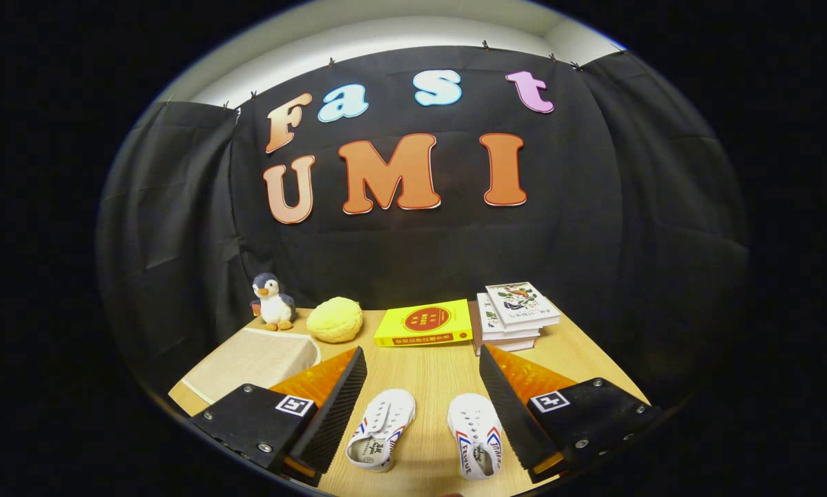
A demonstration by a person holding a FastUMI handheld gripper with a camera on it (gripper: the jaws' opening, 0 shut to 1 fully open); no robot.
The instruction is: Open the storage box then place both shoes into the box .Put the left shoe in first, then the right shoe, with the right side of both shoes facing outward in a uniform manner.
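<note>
On the wooden bench (427,366), the tool (420,414) is hovering wide over both white shoes (380,438), while the closed beige storage box (251,359) beyond its left finger probably needs opening first.

The gripper (423,400) is seen from its own camera, looking forward along its two fingers. The fingers are spread wide apart, with a broad gap between them, and they grip nothing. Each finger is a wedge-shaped slab that narrows toward its tip, with a ribbed pad on its inner face. The two inner faces angle toward each other as they run forward. Each finger is bolted to a flat mounting block that carries a small square marker. Taking the wooden table (427,373) as the landmark, the gripper hangs above its near part, both fingers level with one another and pointing across the tabletop toward its far edge.
</note>
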